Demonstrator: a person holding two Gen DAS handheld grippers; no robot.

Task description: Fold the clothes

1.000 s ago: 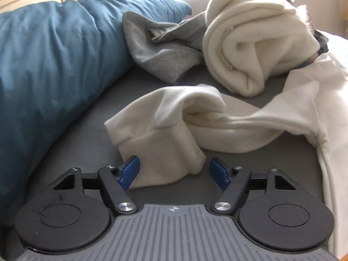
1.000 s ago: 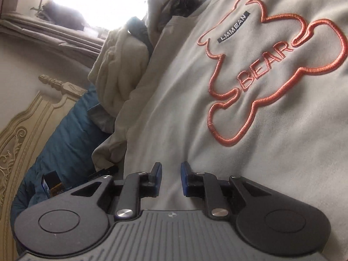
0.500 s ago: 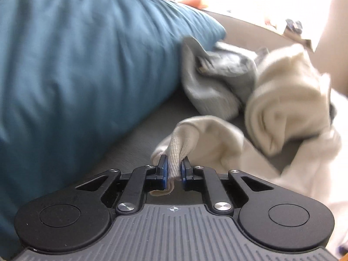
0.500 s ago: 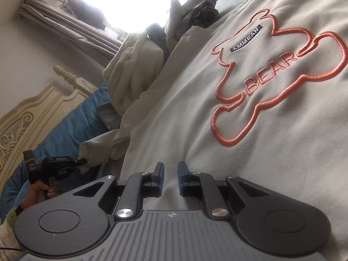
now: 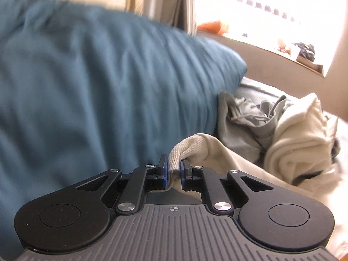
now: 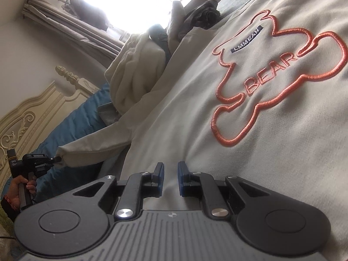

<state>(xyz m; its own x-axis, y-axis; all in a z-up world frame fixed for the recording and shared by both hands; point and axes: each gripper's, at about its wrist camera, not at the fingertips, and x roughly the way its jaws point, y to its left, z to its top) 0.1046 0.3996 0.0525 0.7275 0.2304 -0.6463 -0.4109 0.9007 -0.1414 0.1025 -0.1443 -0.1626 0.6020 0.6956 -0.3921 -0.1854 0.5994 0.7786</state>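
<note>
A cream sweatshirt point(image 6: 271, 152) with an orange BEAR outline point(image 6: 269, 65) lies flat on the bed in the right wrist view. My right gripper point(image 6: 170, 169) sits at its near edge, jaws close together, shut on the fabric that runs up between them. My left gripper point(image 5: 173, 174) is shut on the ribbed sleeve cuff point(image 5: 189, 145), lifted off the bed in front of the blue duvet point(image 5: 97, 87). From the right wrist view the sleeve point(image 6: 93, 150) stretches out sideways to the left gripper point(image 6: 57, 159), held by a hand point(image 6: 19, 187).
A crumpled grey garment point(image 5: 243, 126) and a rolled cream garment point(image 5: 300, 150) lie beyond the cuff. More clothes point(image 6: 134, 69) are heaped at the sweatshirt's far side. A carved cream headboard point(image 6: 32, 117) stands behind the duvet, under a bright window point(image 5: 261, 6).
My left gripper closed on the sleeve cuff, then rose and drew it away from the sweatshirt's body, pulling the sleeve out straight. My right gripper narrowed slightly and stayed in place.
</note>
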